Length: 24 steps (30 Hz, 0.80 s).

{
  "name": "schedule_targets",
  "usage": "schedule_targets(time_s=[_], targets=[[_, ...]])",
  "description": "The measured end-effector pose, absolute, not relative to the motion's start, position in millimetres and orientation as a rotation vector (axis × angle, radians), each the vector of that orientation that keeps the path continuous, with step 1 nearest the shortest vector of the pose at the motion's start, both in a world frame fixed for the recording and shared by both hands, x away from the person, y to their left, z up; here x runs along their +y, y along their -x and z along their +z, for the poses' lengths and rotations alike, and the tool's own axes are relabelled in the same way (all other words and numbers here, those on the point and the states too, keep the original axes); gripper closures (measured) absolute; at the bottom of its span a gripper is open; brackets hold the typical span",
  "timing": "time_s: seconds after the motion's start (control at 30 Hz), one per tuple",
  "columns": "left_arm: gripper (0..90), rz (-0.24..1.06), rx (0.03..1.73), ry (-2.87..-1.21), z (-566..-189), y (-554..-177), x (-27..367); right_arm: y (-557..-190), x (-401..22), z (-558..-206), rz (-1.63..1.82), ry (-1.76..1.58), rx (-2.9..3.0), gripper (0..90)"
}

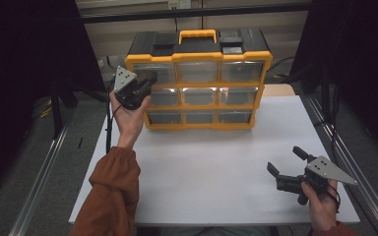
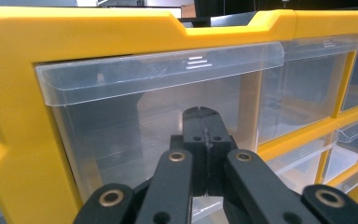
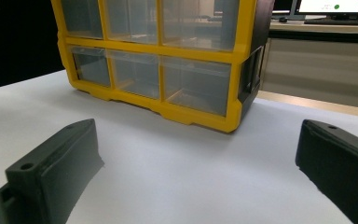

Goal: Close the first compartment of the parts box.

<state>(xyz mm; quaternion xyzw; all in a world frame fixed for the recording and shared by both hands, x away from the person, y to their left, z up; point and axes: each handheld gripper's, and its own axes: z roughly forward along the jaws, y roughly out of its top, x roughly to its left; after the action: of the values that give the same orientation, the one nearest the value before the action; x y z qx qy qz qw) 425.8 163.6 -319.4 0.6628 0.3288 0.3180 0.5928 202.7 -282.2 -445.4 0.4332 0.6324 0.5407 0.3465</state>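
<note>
No words, brand names or numbers can be read anywhere. The yellow drawer cabinet [image 1: 199, 78] carries no legible label on its frame, its black top or its handle. On the lip of the cabinet's top-left clear drawer [image 2: 168, 74], in the left gripper view, there is a small moulded mark of three short raised lines, one above another; it is not lettering. A like mark sits on the lip of the next drawer to the right, too faint to make out. Behind the cabinet's right side, in the right gripper view, a monitor [image 3: 336, 6] shows small green dots on a white screen, with no readable text.
</note>
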Motion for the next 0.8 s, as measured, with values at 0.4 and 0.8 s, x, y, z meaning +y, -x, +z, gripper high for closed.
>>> schedule_targets(time_s=[0.4, 0.8], targets=[[90.0, 0.749, 0.767, -1.549, -319.1, -429.4, 162.8, -203.0, -282.4, -445.5, 1.401, -1.12, 1.647, 0.0], [90.0, 0.752, 0.788, -1.541, -320.1, -435.4, 161.3, -203.3, -282.3, -446.0, 1.4, -1.123, 1.645, 0.0]])
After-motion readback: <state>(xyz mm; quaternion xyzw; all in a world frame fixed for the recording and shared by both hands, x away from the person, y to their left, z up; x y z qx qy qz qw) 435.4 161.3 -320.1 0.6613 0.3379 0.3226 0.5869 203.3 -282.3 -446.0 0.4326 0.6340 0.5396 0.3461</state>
